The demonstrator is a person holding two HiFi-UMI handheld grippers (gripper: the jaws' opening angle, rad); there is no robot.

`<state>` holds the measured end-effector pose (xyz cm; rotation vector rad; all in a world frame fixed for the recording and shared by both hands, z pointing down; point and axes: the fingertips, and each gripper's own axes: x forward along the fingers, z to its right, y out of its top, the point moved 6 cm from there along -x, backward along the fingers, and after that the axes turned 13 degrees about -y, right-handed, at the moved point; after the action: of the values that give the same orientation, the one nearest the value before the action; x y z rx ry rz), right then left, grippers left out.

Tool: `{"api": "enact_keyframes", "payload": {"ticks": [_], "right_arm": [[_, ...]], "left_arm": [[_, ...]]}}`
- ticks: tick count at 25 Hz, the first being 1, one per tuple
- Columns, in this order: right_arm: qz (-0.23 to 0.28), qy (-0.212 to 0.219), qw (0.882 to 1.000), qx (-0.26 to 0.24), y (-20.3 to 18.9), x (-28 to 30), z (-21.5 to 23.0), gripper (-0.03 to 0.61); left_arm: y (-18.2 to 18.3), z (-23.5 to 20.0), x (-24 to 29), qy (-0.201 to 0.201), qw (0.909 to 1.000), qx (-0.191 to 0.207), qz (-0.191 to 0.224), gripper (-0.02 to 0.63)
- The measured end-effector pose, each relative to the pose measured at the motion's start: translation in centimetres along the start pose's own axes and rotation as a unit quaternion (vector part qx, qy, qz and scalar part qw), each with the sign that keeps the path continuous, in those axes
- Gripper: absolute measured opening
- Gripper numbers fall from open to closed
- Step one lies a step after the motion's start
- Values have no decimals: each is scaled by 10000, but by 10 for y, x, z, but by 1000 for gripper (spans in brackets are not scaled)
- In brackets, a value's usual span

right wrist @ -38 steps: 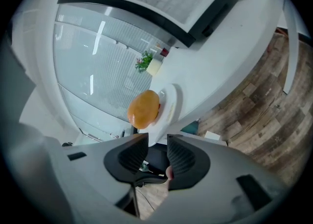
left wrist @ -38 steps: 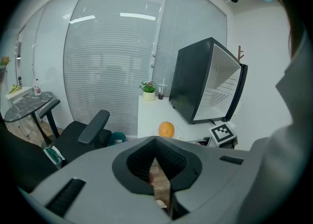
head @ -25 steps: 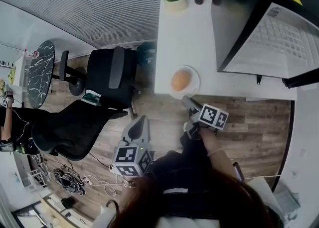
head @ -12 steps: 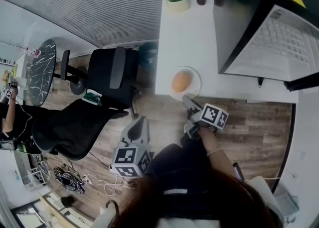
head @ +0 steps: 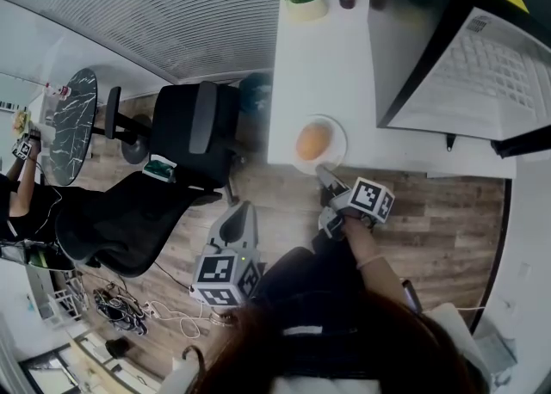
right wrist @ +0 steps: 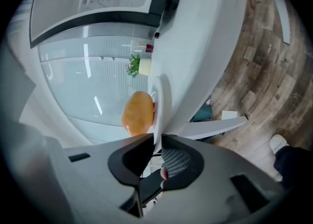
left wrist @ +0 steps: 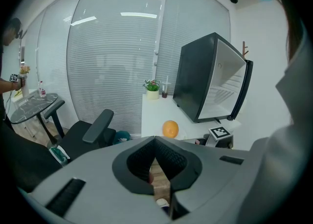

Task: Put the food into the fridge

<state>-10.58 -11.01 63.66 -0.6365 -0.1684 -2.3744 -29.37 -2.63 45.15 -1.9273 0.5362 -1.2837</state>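
White tabletop (head: pixel 323 65): right claw (right wrist: pixel 157 142) just clamped thin rim of round plate (right wrist: pixel 162 104) (left claw (left wrist: pixel 155 139) pinched empty).

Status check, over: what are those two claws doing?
Right gripper just closed on plate rim. Left gripper shut, empty, held low. Orange on plate; fridge door open, nothing seen in the way.

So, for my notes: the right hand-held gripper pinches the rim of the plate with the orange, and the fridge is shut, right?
No: the fridge stands open; the left gripper view shows it. The right hand-held gripper, its jaws just closing, does pinch the plate rim by the orange.
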Motion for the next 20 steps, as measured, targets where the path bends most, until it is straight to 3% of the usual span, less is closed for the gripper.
{"api": "enact_keyframes", "payload": {"ticks": [9,20], "right_arm": [[45,249,9994,232,-3,-5,1,12],[259,498,9973,475,-15,-13,5,9]], "left_arm": [[-5,0,-10,15,10000,-15,61,0],[-14,1,-28,-83,9997,38,212,-1]]}}
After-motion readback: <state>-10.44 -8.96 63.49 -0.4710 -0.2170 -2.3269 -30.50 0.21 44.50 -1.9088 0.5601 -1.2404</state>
